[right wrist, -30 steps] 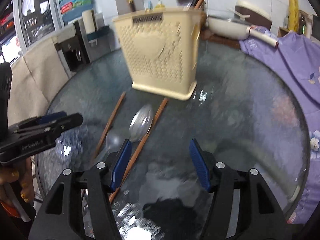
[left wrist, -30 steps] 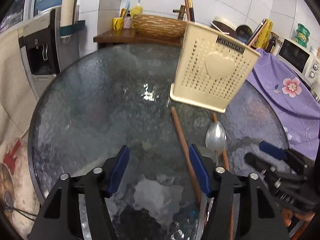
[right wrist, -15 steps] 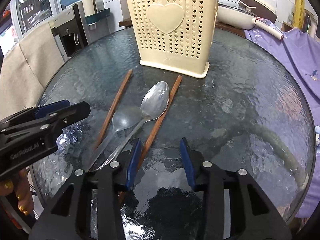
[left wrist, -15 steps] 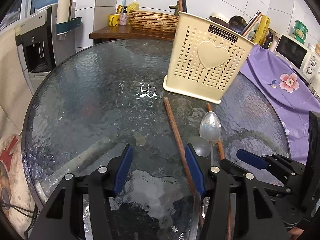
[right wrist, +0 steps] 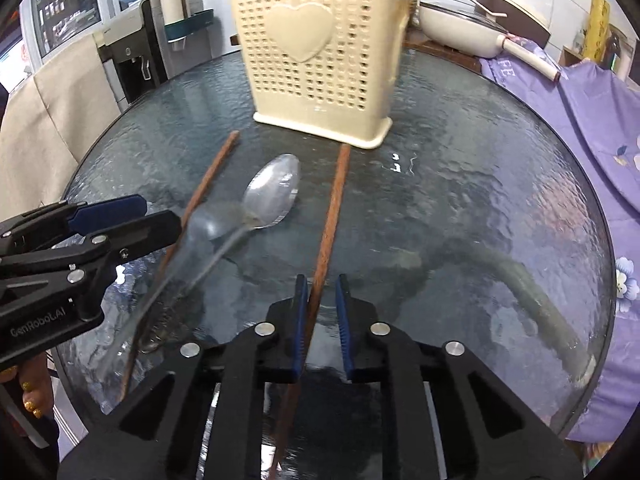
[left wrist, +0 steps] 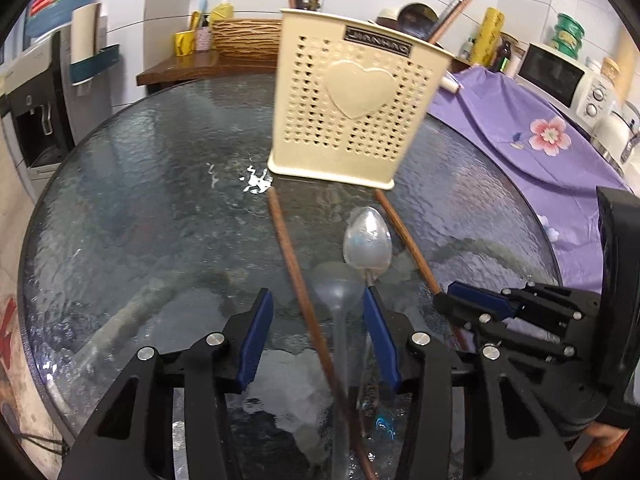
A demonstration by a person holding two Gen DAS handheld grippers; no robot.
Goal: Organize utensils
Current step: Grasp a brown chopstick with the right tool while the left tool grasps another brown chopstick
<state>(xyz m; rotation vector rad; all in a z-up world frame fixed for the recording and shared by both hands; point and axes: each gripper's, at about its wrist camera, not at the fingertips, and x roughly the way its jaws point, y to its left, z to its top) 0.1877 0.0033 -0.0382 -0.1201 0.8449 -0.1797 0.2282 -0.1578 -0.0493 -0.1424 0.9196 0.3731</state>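
L tool (left wrist: 318,332): spread, closing, straddles L chopstick (left wrist: 294,264) + clear spoon (left wrist: 338,288), no pinch yet | R tool (right wrist: 322,312): closing on R chopstick (right wrist: 332,208), stick betw pads, full pinch unclear | metal spoon (right wrist: 274,194): flat on glass bench (right wrist: 460,208) betw sticks | caddy (right wrist: 320,52): upright, just behind stick tips

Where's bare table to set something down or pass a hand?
Bare glass left of the holder and left chopstick, out to the table rim; also right of the right chopstick. Crowded in front of the holder: both chopsticks, spoon.
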